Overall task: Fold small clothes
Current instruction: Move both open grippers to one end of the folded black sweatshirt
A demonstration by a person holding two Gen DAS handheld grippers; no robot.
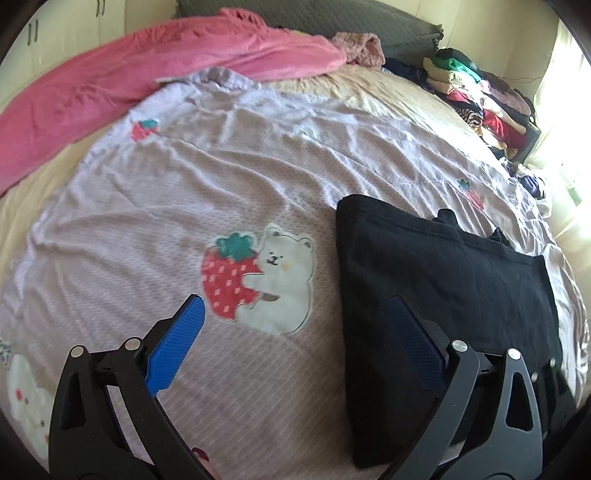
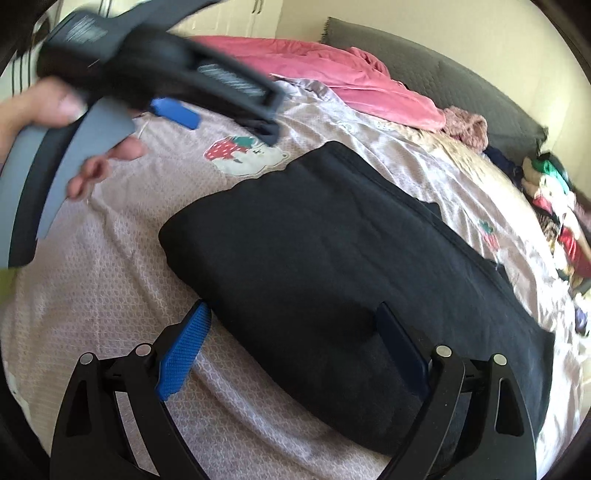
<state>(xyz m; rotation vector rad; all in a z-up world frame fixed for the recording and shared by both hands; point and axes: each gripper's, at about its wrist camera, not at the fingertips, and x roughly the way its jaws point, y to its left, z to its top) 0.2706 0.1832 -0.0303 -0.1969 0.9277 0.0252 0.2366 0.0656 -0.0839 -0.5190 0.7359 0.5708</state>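
Observation:
A black garment [image 1: 443, 280] lies folded into a long rectangle on the lilac bedsheet [image 1: 207, 184]; it also fills the middle of the right wrist view [image 2: 332, 258]. My left gripper [image 1: 295, 317] is open and empty, above the garment's left edge, its right finger over the black cloth. In the right wrist view the left gripper [image 2: 177, 110] shows at the upper left, held in a hand above the sheet. My right gripper [image 2: 291, 328] is open and empty, its jaws on either side of the garment's near edge.
A pink blanket [image 1: 147, 74] lies bunched at the bed's far side, with a grey pillow [image 1: 332, 22] behind it. A pile of mixed coloured clothes [image 1: 484, 96] sits at the far right edge of the bed. A strawberry-and-bear print [image 1: 258, 277] marks the sheet left of the garment.

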